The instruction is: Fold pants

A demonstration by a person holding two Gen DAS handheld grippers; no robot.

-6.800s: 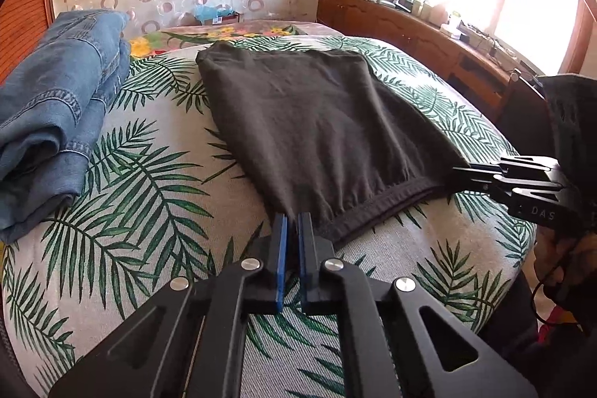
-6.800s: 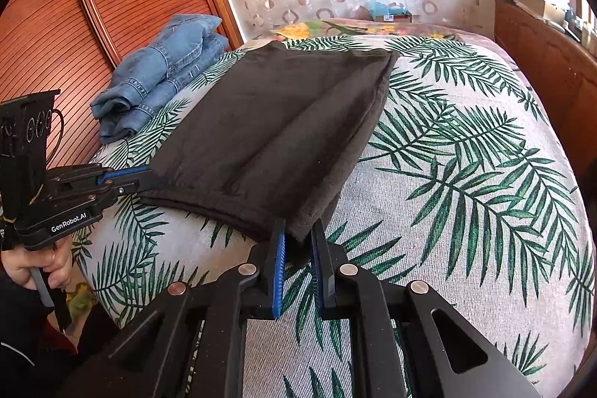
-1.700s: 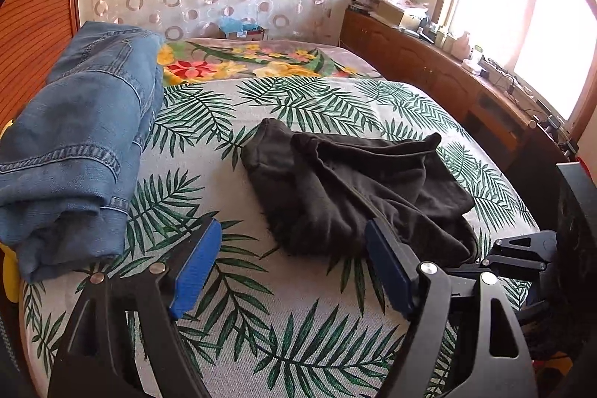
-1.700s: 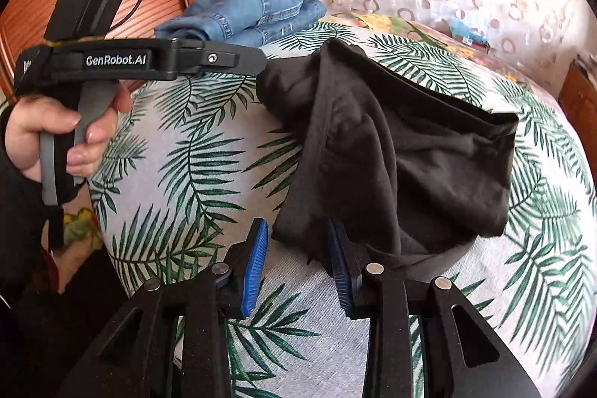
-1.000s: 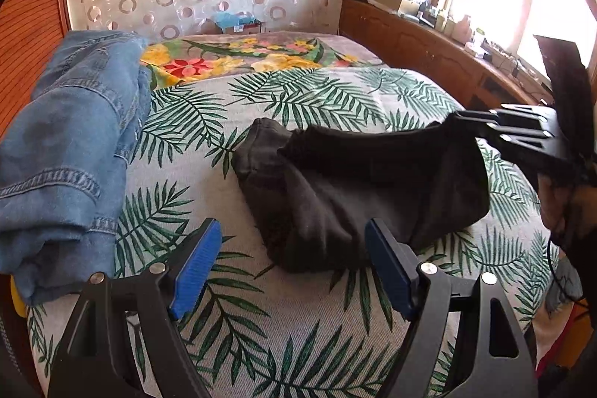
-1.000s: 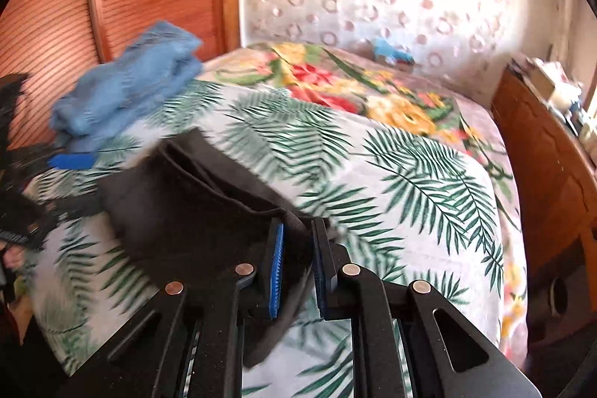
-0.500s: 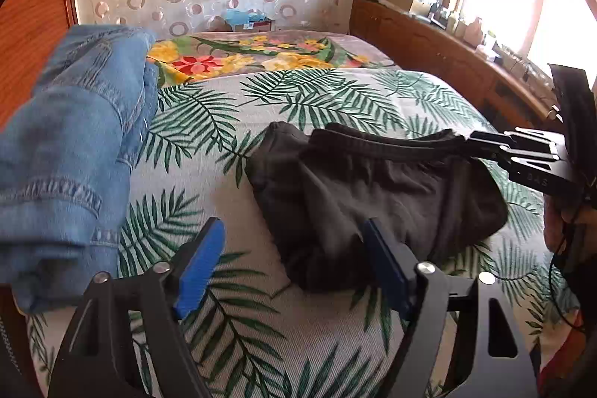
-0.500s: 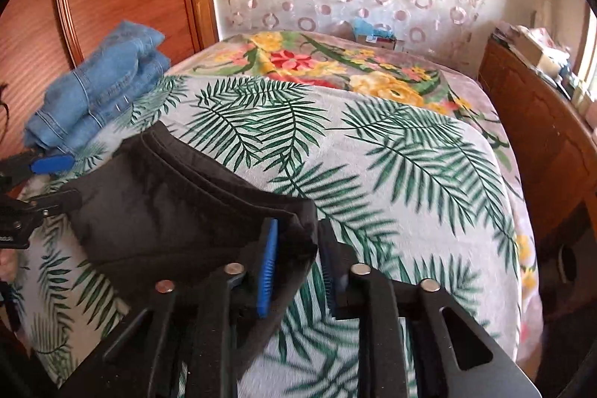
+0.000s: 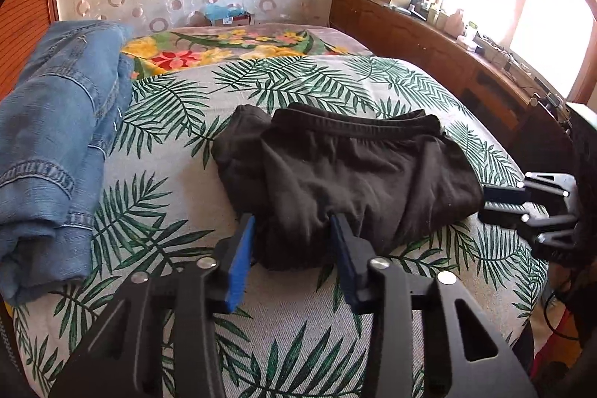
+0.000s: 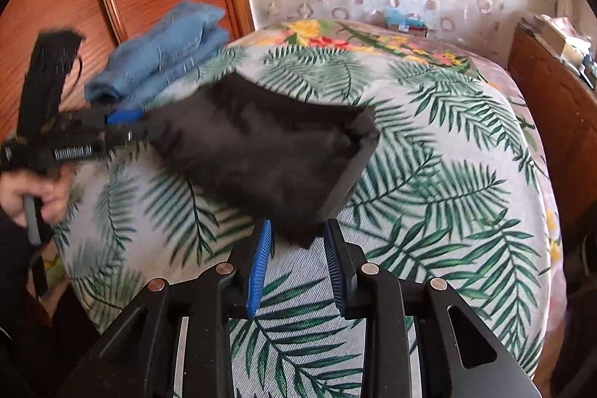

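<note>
The black pants (image 9: 347,170) lie folded into a loose bundle on the palm-leaf bedspread (image 9: 168,122), waistband at the far side. My left gripper (image 9: 293,230) is open, its blue pads either side of the bundle's near edge. My right gripper (image 10: 294,234) is open too, with the bundle's near corner between its pads; the pants also show in the right wrist view (image 10: 261,152). The right gripper shows at the bundle's right end in the left wrist view (image 9: 500,200). The left gripper shows at the bundle's left end in the right wrist view (image 10: 123,125).
A stack of folded blue jeans (image 9: 56,133) lies at the left of the bed, also in the right wrist view (image 10: 164,51). A floral blanket (image 9: 231,43) covers the head end. A wooden sideboard (image 9: 447,51) with clutter runs along the right under the window.
The right gripper has let go of the waistband and opened, and now sits at the bundle's near corner. The left gripper's jaws have narrowed and moved onto the bundle's edge. The pants lie flatter.
</note>
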